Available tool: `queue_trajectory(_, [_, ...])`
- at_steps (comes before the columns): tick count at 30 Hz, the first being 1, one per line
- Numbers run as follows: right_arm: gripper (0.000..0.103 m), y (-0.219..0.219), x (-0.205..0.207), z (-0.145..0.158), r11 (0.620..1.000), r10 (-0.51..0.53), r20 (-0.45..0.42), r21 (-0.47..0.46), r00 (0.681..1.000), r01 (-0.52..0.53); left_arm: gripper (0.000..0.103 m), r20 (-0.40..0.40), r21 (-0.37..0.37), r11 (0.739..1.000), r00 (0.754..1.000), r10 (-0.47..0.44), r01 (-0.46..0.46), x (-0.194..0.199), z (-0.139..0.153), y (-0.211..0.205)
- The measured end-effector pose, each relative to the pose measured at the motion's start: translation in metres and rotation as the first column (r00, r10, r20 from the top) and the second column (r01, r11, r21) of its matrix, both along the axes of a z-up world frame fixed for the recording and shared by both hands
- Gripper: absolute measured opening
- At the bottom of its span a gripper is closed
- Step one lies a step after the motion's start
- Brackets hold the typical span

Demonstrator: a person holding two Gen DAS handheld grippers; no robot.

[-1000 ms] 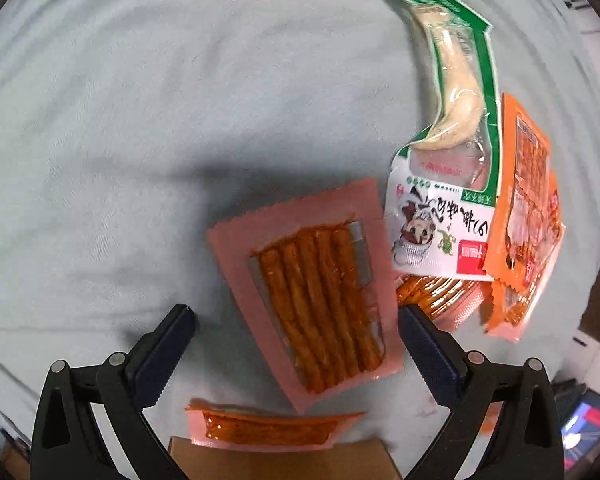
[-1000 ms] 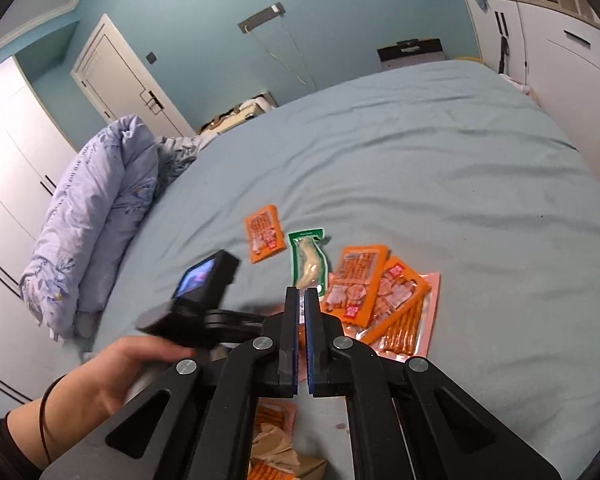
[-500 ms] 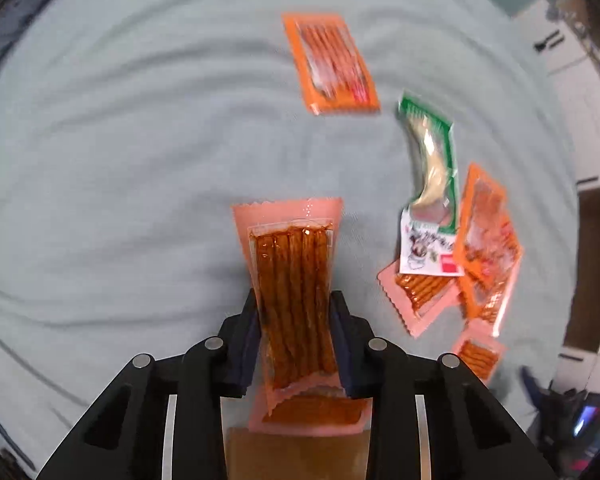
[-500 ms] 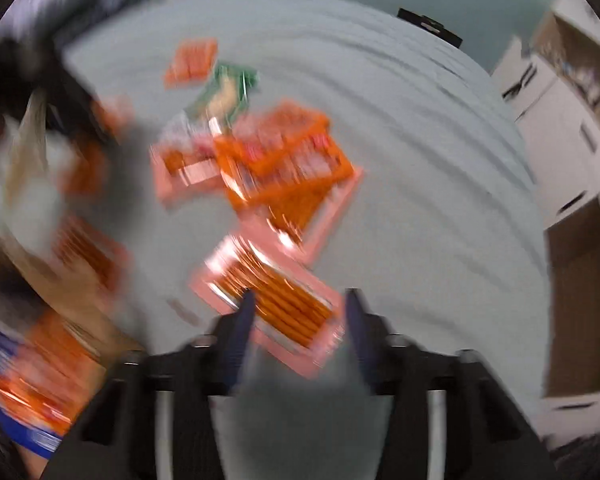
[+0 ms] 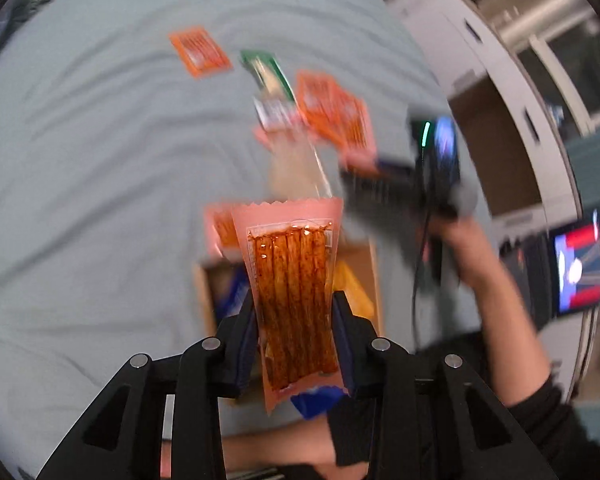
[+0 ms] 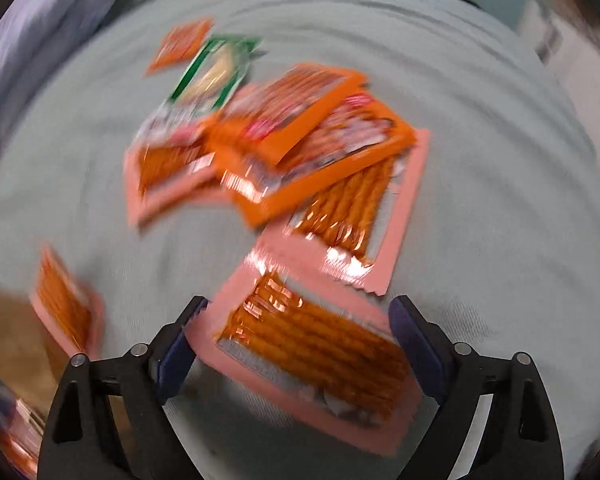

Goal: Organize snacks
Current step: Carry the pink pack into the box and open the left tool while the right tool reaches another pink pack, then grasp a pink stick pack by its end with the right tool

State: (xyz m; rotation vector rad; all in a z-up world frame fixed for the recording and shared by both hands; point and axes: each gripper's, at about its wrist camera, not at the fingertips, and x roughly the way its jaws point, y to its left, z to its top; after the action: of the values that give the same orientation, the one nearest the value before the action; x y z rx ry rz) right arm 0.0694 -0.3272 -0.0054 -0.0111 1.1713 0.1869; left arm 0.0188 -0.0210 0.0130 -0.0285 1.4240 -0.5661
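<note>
Left gripper [image 5: 294, 332] clamped on a stick pack [image 5: 292, 296], held up over the box [image 5: 364, 264]. Right gripper [image 6: 296, 344] spread wide around another pack [image 6: 316, 356] on the bed [image 6: 500, 240], not touching yet. Probably light, floppy, slick film, so best pinched across the stiff middle.

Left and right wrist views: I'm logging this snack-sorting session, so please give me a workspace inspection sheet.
Surface: pale blue bedsheet, wrinkled.
Job's things: pink spicy-stick packet lifted over an open cardboard box; another pink packet lying on the sheet; blurred pile of orange packets; green packet; lone orange packet.
Clutter: nothing seen.
Grippers: left gripper jaws closed on the lifted packet; right gripper jaws wide open on either side of the lying packet.
Cables: dark cable by the right hand.
Surroundings: white cabinets; lit screen.
</note>
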Motion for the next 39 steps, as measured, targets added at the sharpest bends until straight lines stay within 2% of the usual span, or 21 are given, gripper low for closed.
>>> queue_trajectory(1, [0.058,-0.009,0.000,0.001,0.998,-0.035,0.002,0.045,0.999,0.035,0.036,-0.004,0.007,1.000,1.000,-0.008,0.008,-0.005,-0.006,-0.001])
queue_trajectory(2, [0.045,-0.019,0.001,0.005,0.989,-0.065,-0.003,0.136,0.998,0.065,0.039,-0.011,0.016,1.000,1.000,-0.016,0.016,-0.007,-0.022,-0.007])
queue_trajectory(4, [0.000,-0.040,-0.003,0.011,0.941,-0.125,-0.030,0.314,0.992,0.128,0.045,-0.036,0.036,0.999,0.999,-0.023,0.025,-0.008,-0.050,-0.014])
queue_trajectory(5, [0.000,-0.052,-0.008,0.012,0.919,-0.179,-0.050,0.347,0.983,0.185,0.046,-0.029,0.047,0.999,0.999,-0.018,0.020,-0.007,-0.062,-0.015])
queue_trajectory(7, [0.000,-0.068,-0.017,0.013,0.912,-0.235,-0.048,0.333,0.971,0.237,0.046,-0.023,0.076,0.997,1.000,-0.003,0.005,-0.006,-0.072,-0.013])
queue_trajectory(9, [0.000,-0.077,-0.030,0.017,0.917,-0.270,-0.047,0.291,0.962,0.272,0.055,-0.016,0.064,0.997,0.999,-0.029,0.030,-0.006,-0.070,-0.011])
queue_trajectory(10, [0.000,-0.077,-0.039,0.023,0.920,-0.277,-0.045,0.276,0.960,0.279,0.065,0.001,0.056,0.998,0.999,-0.034,0.034,-0.006,-0.067,-0.009])
queue_trajectory(12, [0.001,-0.074,-0.048,0.037,0.926,-0.287,-0.003,0.255,0.958,0.278,0.074,0.088,0.066,0.998,0.996,-0.015,0.009,-0.007,-0.053,-0.001])
queue_trajectory(14, [0.000,-0.073,-0.056,0.059,0.917,-0.298,0.088,0.303,0.950,0.260,0.075,0.160,0.082,0.996,0.987,0.016,-0.030,-0.005,-0.043,0.008])
queue_trajectory(20, [0.000,-0.073,-0.083,0.090,0.902,-0.353,0.191,0.330,0.916,0.279,0.075,0.292,0.204,0.967,0.952,0.088,-0.152,0.009,-0.042,0.032])
queue_trajectory(22, [0.000,-0.074,-0.100,0.099,0.899,-0.361,0.222,0.341,0.906,0.275,0.075,0.292,0.188,0.968,0.951,0.106,-0.165,0.010,-0.042,0.037])
queue_trajectory(24, [0.000,-0.081,-0.120,0.112,0.880,-0.390,0.269,0.389,0.881,0.271,0.075,0.276,0.145,0.973,0.952,0.134,-0.179,0.011,-0.036,0.044])
queue_trajectory(26, [0.000,-0.085,-0.139,0.123,0.856,-0.390,0.299,0.466,0.871,0.223,0.075,0.264,0.119,0.975,0.953,0.151,-0.188,0.013,-0.032,0.047])
queue_trajectory(30, [0.000,-0.076,-0.176,0.137,0.832,-0.351,0.359,0.543,0.865,0.113,0.075,0.270,0.122,0.971,0.948,0.168,-0.207,0.013,-0.028,0.050])
queue_trajectory(32, [0.000,-0.067,-0.184,0.135,0.851,-0.333,0.359,0.513,0.872,0.114,0.075,0.252,0.117,0.970,0.951,0.179,-0.214,0.013,-0.030,0.052])
queue_trajectory(34, [0.000,-0.060,-0.177,0.117,0.870,-0.338,0.291,0.460,0.895,0.179,0.075,0.225,0.107,0.969,0.955,0.194,-0.222,0.016,-0.034,0.053])
queue_trajectory(35, [0.000,-0.054,-0.167,0.103,0.890,-0.350,0.239,0.387,0.906,0.242,0.075,0.210,0.102,0.969,0.957,0.201,-0.226,0.015,-0.034,0.056])
queue_trajectory(36, [0.004,-0.051,-0.160,0.096,0.903,-0.353,0.219,0.335,0.910,0.270,0.075,0.198,0.098,0.968,0.958,0.207,-0.230,0.014,-0.035,0.058])
queue_trajectory(37, [0.015,-0.045,-0.148,0.083,0.923,-0.337,0.192,0.259,0.921,0.284,0.075,0.194,0.097,0.967,0.958,0.212,-0.234,0.013,-0.035,0.060])
queue_trajectory(38, [0.025,-0.041,-0.139,0.075,0.932,-0.324,0.179,0.229,0.929,0.281,0.075,0.193,0.101,0.966,0.957,0.217,-0.240,0.012,-0.034,0.061])
queue_trajectory(39, [0.044,-0.038,-0.128,0.066,0.938,-0.312,0.160,0.207,0.937,0.277,0.075,0.195,0.106,0.964,0.956,0.221,-0.244,0.011,-0.033,0.062])
